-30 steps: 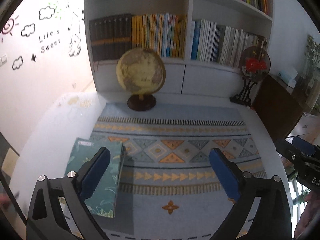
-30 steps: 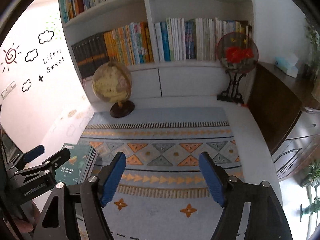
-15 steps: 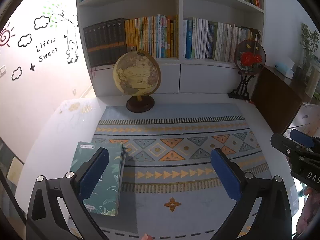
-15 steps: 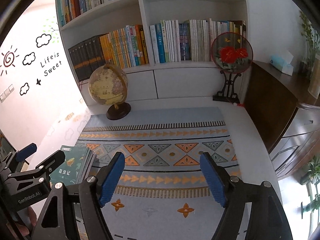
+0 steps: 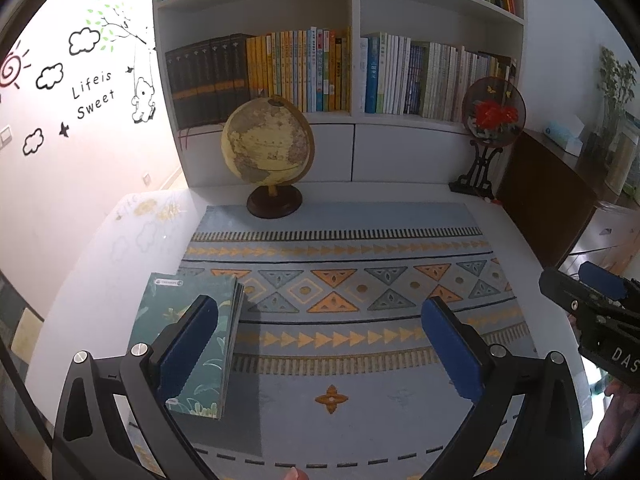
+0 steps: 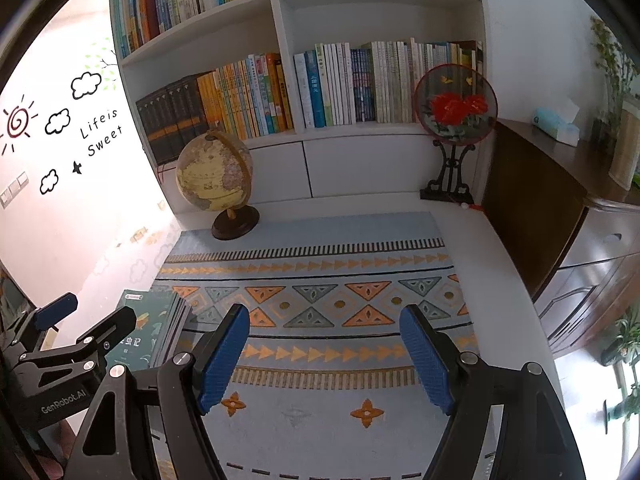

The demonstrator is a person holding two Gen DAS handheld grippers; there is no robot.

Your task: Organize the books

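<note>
Two claws hang over the desk (image 5: 80,264), and both are spread wide with nothing in them. The left claw (image 5: 320,344) has blue pads with a bumpy feel, and so does the right claw (image 6: 326,354). The arms of both are hard and black.

Just past the left claw's near pad lie the books (image 5: 188,344). They are a small flat stack at the left edge of the mat (image 5: 360,240), partly on it. The top one is green with leaves on its cover. It looks thin and smooth, and the page edges face right. The right claw sees the same stack low on its left, well apart from its pads.

My guess is that the step now is getting hold of the stack, or else it has just been set down there. One look fits both. If it is a pick-up, the left claw is nearest, and a flat stack needs a pad slid under one edge.

The mat is soft, blue-grey, with orange triangles. Past it stands a round globe (image 5: 267,144) on a dark wood foot, and a round fan (image 5: 494,112) with red flowers on a black stand. Farthest back is the white shelf (image 5: 354,4), packed tight with upright books.
</note>
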